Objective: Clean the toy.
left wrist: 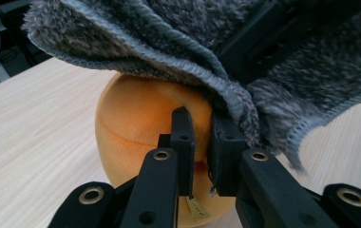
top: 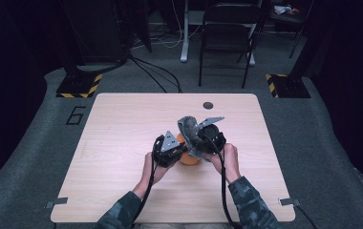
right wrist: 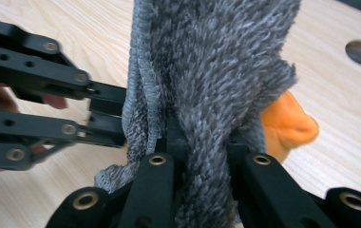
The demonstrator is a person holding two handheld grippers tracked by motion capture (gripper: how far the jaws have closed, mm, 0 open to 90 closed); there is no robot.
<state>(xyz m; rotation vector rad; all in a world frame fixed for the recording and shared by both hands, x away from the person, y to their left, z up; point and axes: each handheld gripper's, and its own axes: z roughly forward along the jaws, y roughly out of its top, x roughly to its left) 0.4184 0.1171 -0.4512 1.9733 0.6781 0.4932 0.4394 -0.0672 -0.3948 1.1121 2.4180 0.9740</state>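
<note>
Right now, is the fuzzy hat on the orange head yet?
Not quite. Done: the grey hat is lifted over the orange head and drapes its top. In hand: the right gripper is shut on the hat, and the left gripper seems to pinch its edge against the head. Left: pulling it down, since most of the head is bare, then letting go.

Both forearms come in from six o'clock and angle toward the middle, the left hand (top: pixel 152 168) at about seven o'clock of the right hand (top: pixel 228 160). The left gripper (top: pixel 182 151) points toward two o'clock with its jaws nearly together. The right gripper (top: pixel 195 137) points toward ten o'clock, jaws clamped on grey fabric (right wrist: pixel 202 85).
</note>
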